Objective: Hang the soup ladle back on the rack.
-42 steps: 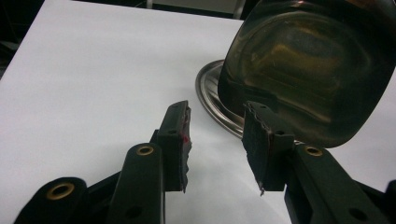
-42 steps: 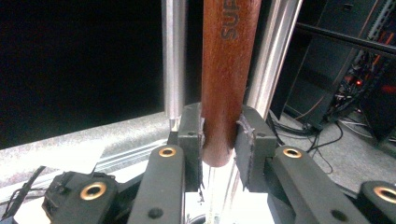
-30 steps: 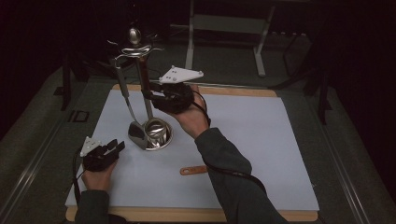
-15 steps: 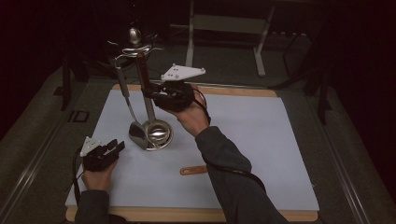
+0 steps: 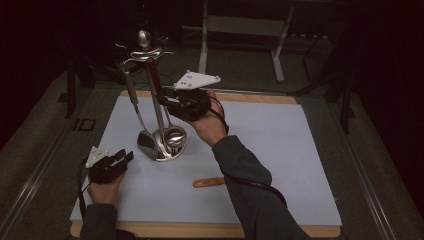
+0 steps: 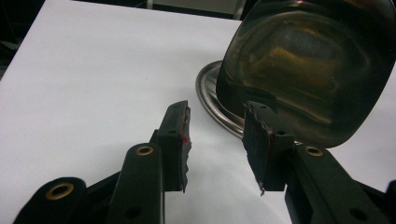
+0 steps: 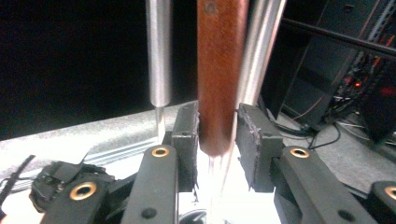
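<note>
right gripper [image 7: 215,126] by rack [image 5: 159,107], jaws just reopened a bit after closing; brown handle [image 7: 219,70] between pads, small gap on the right, so grip looks loose, ladle hangs on rack. left gripper [image 6: 215,135] spread, empty, unmoved on desk [image 5: 280,150] near rack base [image 6: 210,88]. likely hung, release pending.

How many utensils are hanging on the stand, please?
2. A steel-handled one hangs at the left; a brown-handled one hangs beside it, between the jaws of the right gripper, which have just been opening. Others may be hidden behind these.
</note>
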A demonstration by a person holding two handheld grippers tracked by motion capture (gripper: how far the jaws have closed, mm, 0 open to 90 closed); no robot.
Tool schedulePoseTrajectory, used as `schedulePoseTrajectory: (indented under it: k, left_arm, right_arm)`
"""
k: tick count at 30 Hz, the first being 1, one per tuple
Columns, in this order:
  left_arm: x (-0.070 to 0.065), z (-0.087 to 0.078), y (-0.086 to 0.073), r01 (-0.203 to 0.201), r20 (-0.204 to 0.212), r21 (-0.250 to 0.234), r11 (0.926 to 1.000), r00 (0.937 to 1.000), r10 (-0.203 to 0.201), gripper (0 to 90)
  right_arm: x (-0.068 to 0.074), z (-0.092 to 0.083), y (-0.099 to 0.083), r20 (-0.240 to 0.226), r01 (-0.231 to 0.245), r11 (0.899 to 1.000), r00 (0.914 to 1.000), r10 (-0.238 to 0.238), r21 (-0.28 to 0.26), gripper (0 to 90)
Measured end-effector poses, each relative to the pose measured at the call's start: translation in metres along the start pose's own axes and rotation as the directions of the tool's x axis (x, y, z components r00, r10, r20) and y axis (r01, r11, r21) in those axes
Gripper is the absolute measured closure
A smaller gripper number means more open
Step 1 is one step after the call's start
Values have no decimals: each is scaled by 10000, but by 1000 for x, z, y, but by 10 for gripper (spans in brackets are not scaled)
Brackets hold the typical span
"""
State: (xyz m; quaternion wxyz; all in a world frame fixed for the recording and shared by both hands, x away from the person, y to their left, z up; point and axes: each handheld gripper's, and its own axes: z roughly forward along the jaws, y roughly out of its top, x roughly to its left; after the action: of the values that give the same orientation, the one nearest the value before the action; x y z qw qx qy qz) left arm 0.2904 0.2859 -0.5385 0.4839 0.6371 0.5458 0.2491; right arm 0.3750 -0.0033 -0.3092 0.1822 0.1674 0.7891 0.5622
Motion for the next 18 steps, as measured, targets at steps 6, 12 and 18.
schedulePoseTrajectory:
  k: [6, 12, 18]
  left_arm:
    - [0, 0, 0, 22, -26, 3, 10000, 10000, -22, 614]
    - [0, 0, 0, 36, -32, -5, 10000, 10000, -36, 614]
    - [0, 0, 0, 48, -23, -28, 10000, 10000, -49, 614]
  right_arm:
    - [0, -5, -7, 100, 456, 9989, 9989, -457, 114, 659]
    - [-5, -9, -16, 235, 625, 9976, 9977, -632, 296, 655]
    - [-6, -6, -27, 754, 1726, 9749, 9800, -1843, 1404, 645]
